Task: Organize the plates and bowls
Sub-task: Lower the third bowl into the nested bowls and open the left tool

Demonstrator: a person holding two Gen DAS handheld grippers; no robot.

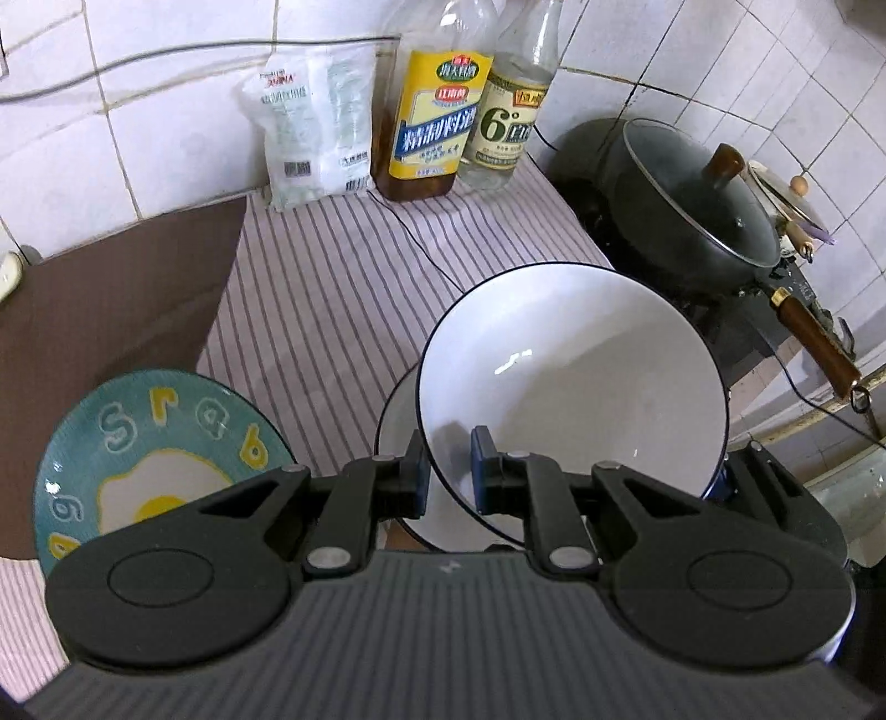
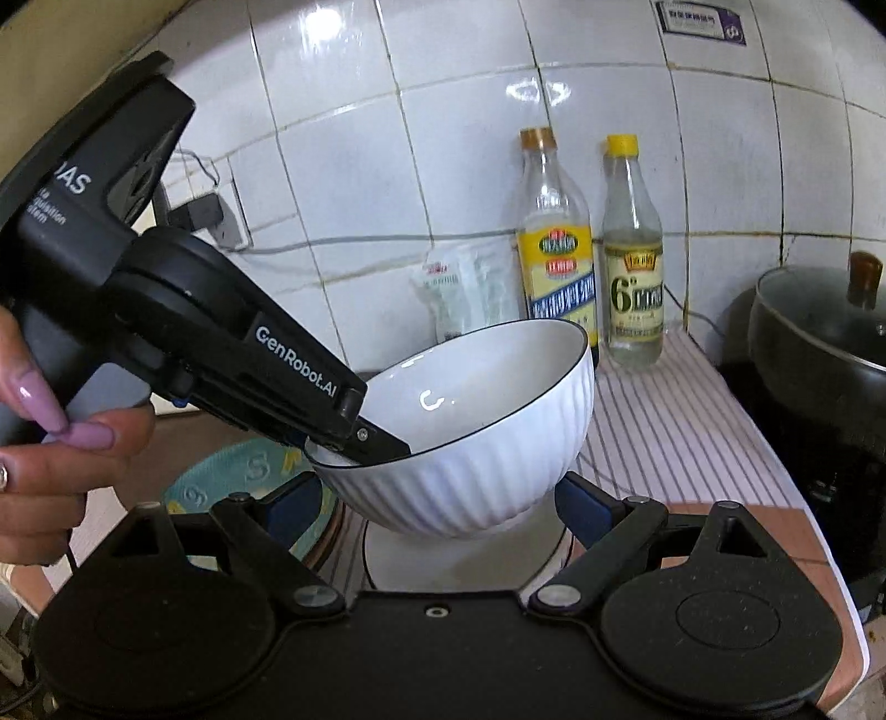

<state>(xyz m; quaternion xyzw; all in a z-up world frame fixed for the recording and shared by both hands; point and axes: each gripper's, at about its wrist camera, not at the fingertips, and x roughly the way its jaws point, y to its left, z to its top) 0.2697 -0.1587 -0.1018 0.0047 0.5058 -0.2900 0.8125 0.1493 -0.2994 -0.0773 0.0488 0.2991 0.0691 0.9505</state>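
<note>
Up top, a ribbed white bowl point(image 2: 476, 421), glossy, pinched by left gripper point(image 1: 448, 471)

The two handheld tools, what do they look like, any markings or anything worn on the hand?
Left tool: matte black body, white "GenRobot.AI" lettering, blue pads. Right tool: black linkage arms, round discs, silver pivots, blue pads. The hand has long lilac-painted nails and a ring.

Walls point(image 1: 183, 144): white glazed tile with dark grout, meeting at a corner; light glare shows on the tiles. A cable point(image 1: 166, 52) runs across the wall to a plug point(image 2: 202, 213). Counter point(image 1: 99, 310): brown surface, partly covered by a striped cloth point(image 1: 343, 288). A sticker point(image 2: 700, 22) is fixed high on the wall.
</note>
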